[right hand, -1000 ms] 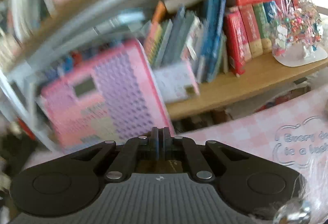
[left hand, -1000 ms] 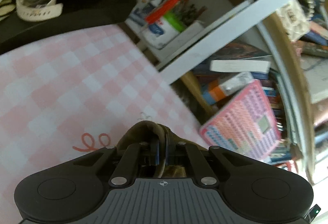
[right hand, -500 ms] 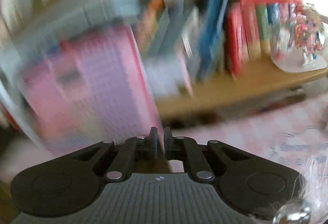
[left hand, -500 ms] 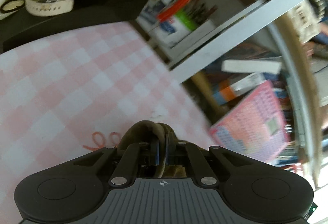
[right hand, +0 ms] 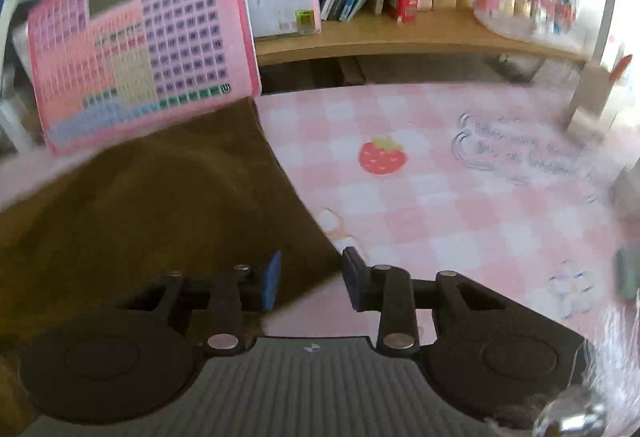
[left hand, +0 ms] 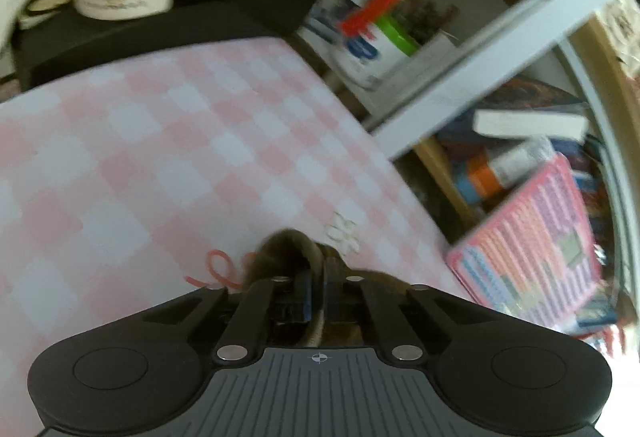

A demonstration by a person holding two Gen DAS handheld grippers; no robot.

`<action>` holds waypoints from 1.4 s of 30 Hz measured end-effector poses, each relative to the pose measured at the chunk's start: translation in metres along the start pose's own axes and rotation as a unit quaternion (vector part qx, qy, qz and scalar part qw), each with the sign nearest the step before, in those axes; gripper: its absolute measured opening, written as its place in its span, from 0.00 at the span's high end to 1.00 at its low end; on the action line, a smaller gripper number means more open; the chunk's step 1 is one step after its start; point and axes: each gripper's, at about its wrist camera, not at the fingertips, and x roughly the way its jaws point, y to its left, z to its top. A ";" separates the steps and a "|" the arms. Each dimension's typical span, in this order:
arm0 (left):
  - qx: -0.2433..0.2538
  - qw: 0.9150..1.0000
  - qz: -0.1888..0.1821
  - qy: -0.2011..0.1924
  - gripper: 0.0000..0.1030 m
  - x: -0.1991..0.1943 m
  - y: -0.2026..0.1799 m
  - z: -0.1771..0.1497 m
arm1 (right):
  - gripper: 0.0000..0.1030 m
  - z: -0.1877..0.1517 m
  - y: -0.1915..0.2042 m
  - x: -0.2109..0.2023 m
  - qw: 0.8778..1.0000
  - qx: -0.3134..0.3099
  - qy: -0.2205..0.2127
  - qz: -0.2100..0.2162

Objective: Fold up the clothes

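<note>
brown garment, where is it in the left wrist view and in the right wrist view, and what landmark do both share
Left wrist view: the brown garment bunches at bottom centre, pinched between the left gripper jaws.
Right wrist view: it spreads across the left and lower-left over the checked tablecloth, its edge running between the open right gripper jaws.
Shared landmark: the pink keypad board, right edge in the left view, upper left in the right.

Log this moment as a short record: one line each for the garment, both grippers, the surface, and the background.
garment: brown cloth, spread on the table at left in the right wrist view
left gripper: shut on a bunched fold of the brown cloth
right gripper: open, jaws apart over the cloth's edge
surface: pink checked tablecloth with strawberry print
background: pink keypad toy, books on wooden shelf
</note>
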 end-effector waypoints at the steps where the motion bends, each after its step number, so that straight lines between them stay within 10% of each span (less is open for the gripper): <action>1: 0.000 1.000 0.004 -0.002 0.97 0.000 0.000 -0.001 | 0.81 -0.002 -0.003 -0.001 1.000 -0.001 0.002 -0.003; 15: 0.079 0.997 -0.020 0.015 0.79 -0.040 -0.007 -0.005 | 0.68 -0.026 -0.003 -0.055 0.997 0.052 -0.025 -0.042; 23: 0.236 0.970 -0.008 0.051 0.67 -0.085 -0.006 -0.057 | 0.61 -0.104 0.028 -0.133 0.993 0.084 -0.043 -0.065; 31: 0.231 0.970 -0.027 0.066 0.62 -0.100 0.014 -0.072 | 0.61 -0.171 0.038 -0.158 0.989 0.109 -0.002 -0.103; 42: 0.205 0.978 0.009 0.033 0.62 -0.130 0.029 -0.079 | 0.61 -0.169 0.031 -0.163 0.991 0.087 -0.017 -0.101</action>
